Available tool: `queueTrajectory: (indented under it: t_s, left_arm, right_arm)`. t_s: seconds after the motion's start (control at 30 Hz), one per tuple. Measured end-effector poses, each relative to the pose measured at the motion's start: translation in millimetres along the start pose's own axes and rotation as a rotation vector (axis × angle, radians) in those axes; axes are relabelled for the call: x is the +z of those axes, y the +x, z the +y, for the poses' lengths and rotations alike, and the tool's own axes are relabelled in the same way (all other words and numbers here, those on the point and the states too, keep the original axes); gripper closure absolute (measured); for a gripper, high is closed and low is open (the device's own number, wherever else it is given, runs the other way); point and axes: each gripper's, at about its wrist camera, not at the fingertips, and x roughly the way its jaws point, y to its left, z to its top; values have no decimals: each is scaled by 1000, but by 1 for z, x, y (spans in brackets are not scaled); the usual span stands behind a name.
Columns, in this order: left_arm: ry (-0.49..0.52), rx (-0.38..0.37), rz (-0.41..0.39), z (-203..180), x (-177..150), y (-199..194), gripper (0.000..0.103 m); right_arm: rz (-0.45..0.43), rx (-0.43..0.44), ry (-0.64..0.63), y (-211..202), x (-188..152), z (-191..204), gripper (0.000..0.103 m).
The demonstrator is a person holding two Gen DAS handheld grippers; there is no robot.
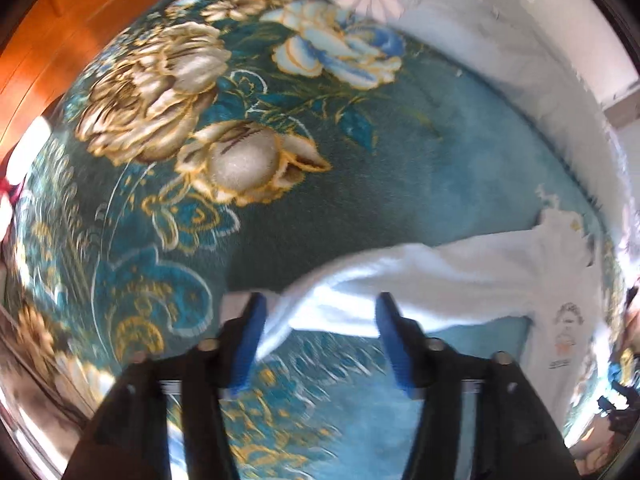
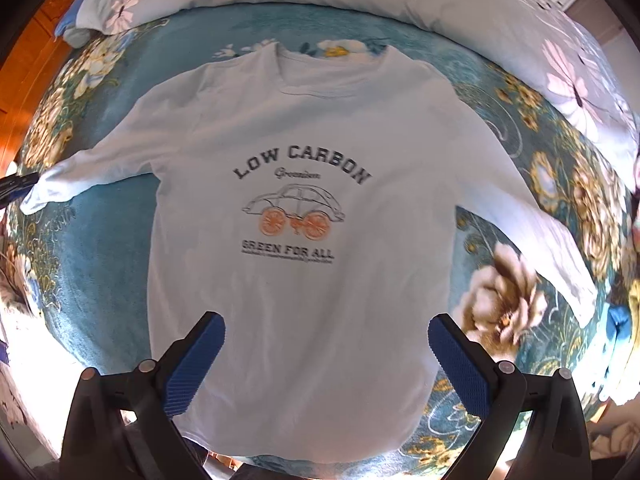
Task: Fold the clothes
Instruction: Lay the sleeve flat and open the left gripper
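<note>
A white long-sleeved shirt (image 2: 304, 128) with a "LOW CARBON" car print lies flat, front up, on a teal flowered bedspread (image 2: 532, 184), both sleeves spread out. My right gripper (image 2: 326, 336) is open above the shirt's lower half, holding nothing. My left gripper (image 1: 320, 304) is open at the end of the shirt's left sleeve (image 1: 400, 276); the cuff lies between the jaws and touches the left finger (image 1: 250, 336). The left gripper's tip also shows in the right wrist view (image 2: 18, 186), at the sleeve's cuff.
A white quilt with pink flowers (image 2: 520, 20) is bunched along the far side of the bed. Orange wooden furniture (image 1: 68, 20) stands beyond the bed's left edge. The quilt also shows in the left wrist view (image 1: 440, 12).
</note>
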Motion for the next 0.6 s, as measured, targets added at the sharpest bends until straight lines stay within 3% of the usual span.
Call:
queueTrajectory:
  t_s: [0.13, 0.27, 0.37, 0.47, 0.6]
  left_arm:
    - [-61, -10, 2, -11, -16, -8, 35]
    - [-221, -24, 41, 8, -44, 2, 35]
    - [-388, -54, 7, 36, -50, 9, 35]
    - [-472, -12, -53, 56, -44, 7, 35]
    - [-376, 24, -71, 62, -13, 14, 35]
  right_arm:
    - [11, 0, 37, -1, -13, -19, 0]
    - [14, -4, 74, -2, -23, -33, 0]
    - [16, -9, 96, -4, -28, -41, 0]
    - [25, -15, 104, -3, -31, -44, 0]
    - [50, -18, 88, 2, -33, -40, 0]
